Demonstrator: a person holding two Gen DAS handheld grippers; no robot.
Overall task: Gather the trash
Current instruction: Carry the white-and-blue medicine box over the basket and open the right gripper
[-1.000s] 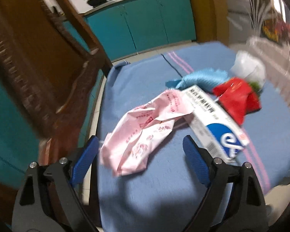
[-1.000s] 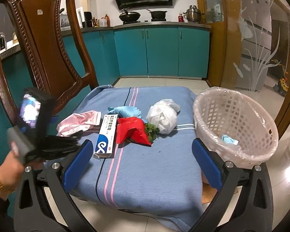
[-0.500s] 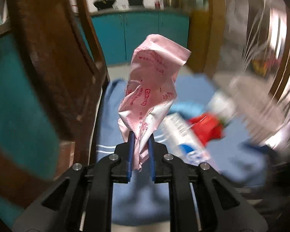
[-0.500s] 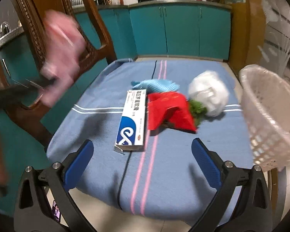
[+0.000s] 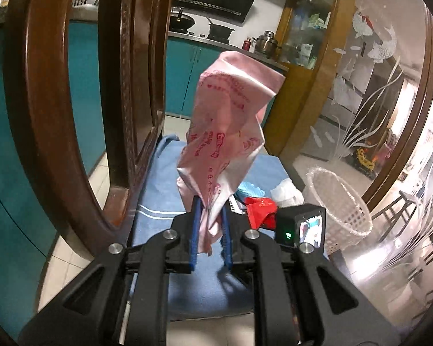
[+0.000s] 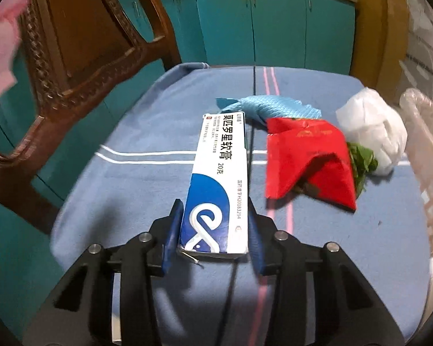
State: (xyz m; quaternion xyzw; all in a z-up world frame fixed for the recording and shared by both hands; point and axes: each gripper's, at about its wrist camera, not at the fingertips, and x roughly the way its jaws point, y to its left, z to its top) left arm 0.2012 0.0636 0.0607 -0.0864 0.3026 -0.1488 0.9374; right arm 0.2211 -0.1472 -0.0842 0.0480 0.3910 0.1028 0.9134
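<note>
My left gripper [image 5: 210, 225] is shut on a crumpled pink wrapper [image 5: 228, 121] and holds it up above the blue-covered table [image 5: 164, 190]. The wrapper also shows blurred at the left edge of the right wrist view [image 6: 0, 43]. My right gripper [image 6: 213, 230] is closed around the near end of a white and blue ointment box [image 6: 219, 178] that lies on the table [image 6: 130, 178]. Beyond the box lie a red packet [image 6: 306, 155], a light blue cloth [image 6: 274, 108], green leaves [image 6: 360, 161] and a white plastic bag [image 6: 372, 127].
A white mesh basket with a plastic liner [image 5: 337, 201] stands right of the table; its rim shows in the right wrist view [image 6: 424, 150]. A carved wooden chair [image 6: 72, 46] stands at the table's left. Teal cabinets [image 6: 274, 23] line the back.
My left gripper took hold of the pink wrapper and lifted it off the table. My right gripper moved down to the ointment box and closed on its near end.
</note>
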